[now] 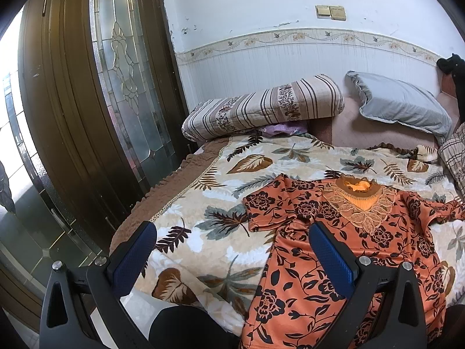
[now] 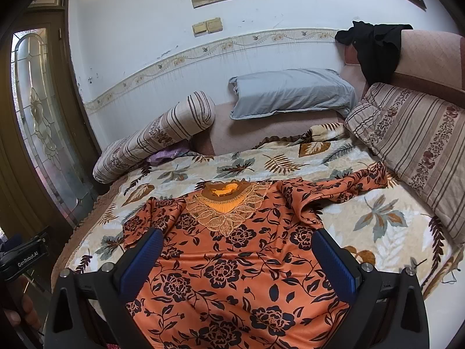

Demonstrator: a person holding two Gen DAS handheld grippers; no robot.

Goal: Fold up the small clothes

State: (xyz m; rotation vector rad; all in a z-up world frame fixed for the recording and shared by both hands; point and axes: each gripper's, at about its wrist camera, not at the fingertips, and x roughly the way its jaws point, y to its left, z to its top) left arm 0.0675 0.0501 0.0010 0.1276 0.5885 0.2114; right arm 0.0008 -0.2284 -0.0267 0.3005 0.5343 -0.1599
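Both tools, left (image 1: 232, 250) and right (image 2: 237, 257), hover spread over the orange black-flowered blouse (image 2: 232, 261), spread flat.

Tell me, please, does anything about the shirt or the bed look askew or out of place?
The orange floral shirt lies face up, but its right-hand sleeve is twisted and bunched rather than flat. A black garment hangs over the headboard, and purple cloth is wedged under the striped bolster.
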